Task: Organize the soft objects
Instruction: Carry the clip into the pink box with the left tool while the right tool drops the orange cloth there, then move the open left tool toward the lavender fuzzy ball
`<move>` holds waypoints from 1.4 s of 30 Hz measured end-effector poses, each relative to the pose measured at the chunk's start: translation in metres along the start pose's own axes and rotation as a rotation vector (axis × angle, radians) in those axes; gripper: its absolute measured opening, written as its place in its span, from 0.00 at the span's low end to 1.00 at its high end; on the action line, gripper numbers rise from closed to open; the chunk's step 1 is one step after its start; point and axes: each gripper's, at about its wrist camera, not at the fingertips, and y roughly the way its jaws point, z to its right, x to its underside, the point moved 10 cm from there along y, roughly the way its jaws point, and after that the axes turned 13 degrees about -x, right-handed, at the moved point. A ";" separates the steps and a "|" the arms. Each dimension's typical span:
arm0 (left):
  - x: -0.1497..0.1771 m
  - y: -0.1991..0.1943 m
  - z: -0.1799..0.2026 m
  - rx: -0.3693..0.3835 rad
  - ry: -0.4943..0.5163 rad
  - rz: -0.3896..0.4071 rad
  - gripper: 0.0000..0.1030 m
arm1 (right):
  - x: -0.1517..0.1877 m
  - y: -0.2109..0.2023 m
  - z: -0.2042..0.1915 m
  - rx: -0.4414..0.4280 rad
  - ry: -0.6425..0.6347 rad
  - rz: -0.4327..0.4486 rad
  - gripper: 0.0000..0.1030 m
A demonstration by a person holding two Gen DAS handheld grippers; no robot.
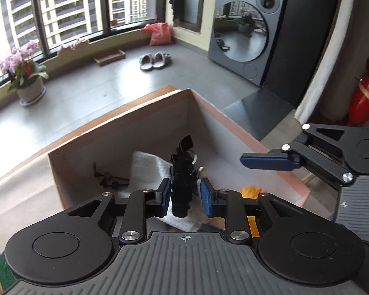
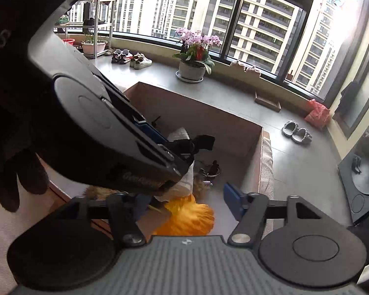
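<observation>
Two grippers hang over the box (image 1: 125, 132): left gripper (image 1: 185, 193) nips the upright black strap (image 1: 182, 179), right gripper (image 2: 184, 202) gapes empty above the yellow fluff (image 2: 187, 217).

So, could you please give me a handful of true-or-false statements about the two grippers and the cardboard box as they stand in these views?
1. The left gripper has a black fuzzy object between its pads. True.
2. The right gripper is clamped on the orange fluffy item. False: its jaws stand open above it, holding nothing.
3. The cardboard box already has a white cloth inside. True.
4. The pair of grey slippers lies inside the box. False: they sit on the floor near the washing machine.
5. A pot of pink orchids stands by the window. True.
</observation>
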 end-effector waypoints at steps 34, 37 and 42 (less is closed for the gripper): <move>0.181 -0.138 -0.175 -0.246 -0.519 0.219 0.30 | -0.065 -0.018 -0.128 -0.196 -0.119 0.115 0.74; 0.187 -0.140 -0.182 -0.289 -0.511 0.221 0.30 | -0.072 -0.014 -0.138 -0.228 -0.116 0.101 0.74; 0.204 -0.171 -0.201 -0.526 -0.495 0.247 0.30 | -0.074 -0.010 -0.150 -0.255 -0.108 0.095 0.74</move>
